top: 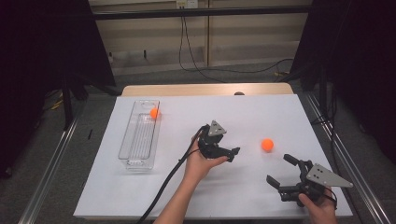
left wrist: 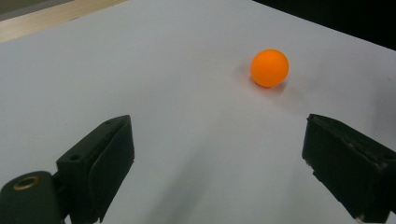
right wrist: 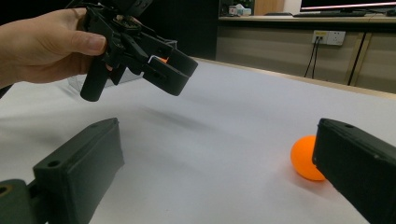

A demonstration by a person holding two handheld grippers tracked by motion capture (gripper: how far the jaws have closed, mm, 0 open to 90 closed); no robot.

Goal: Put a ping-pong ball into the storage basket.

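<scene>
Two orange balls are in play, and the loose ball (top: 267,144) on the white sheet (top: 140,196) serves as the landmark. The second ball (top: 154,113) lies well to its left, at the far end of the clear tray (top: 140,161), which suggests the work is gathering balls into that tray, with this one next. The left gripper (top: 229,155) hangs just left of the loose ball, raised off the sheet and aimed toward it; in the left gripper view its jaws stand wide and released with bare sheet between them and the ball (left wrist: 269,68) ahead and apart, likely a lined-up approach before closing in. The right gripper (top: 279,171) rests near and on the person's side of the ball, jaws likewise spread and holding nothing, probably parked out of the way while the left does the picking. In the right gripper view the ball (right wrist: 306,157) sits beside the right-hand jaw, partly covered by it, so whether the two touch cannot be told. That view also catches the left gripper (right wrist: 170,72) held in a hand (right wrist: 42,44), with a speck of orange behind it that is hard to make out. The right hand (top: 320,210) is cut off at the bottom edge of the high view.
</scene>
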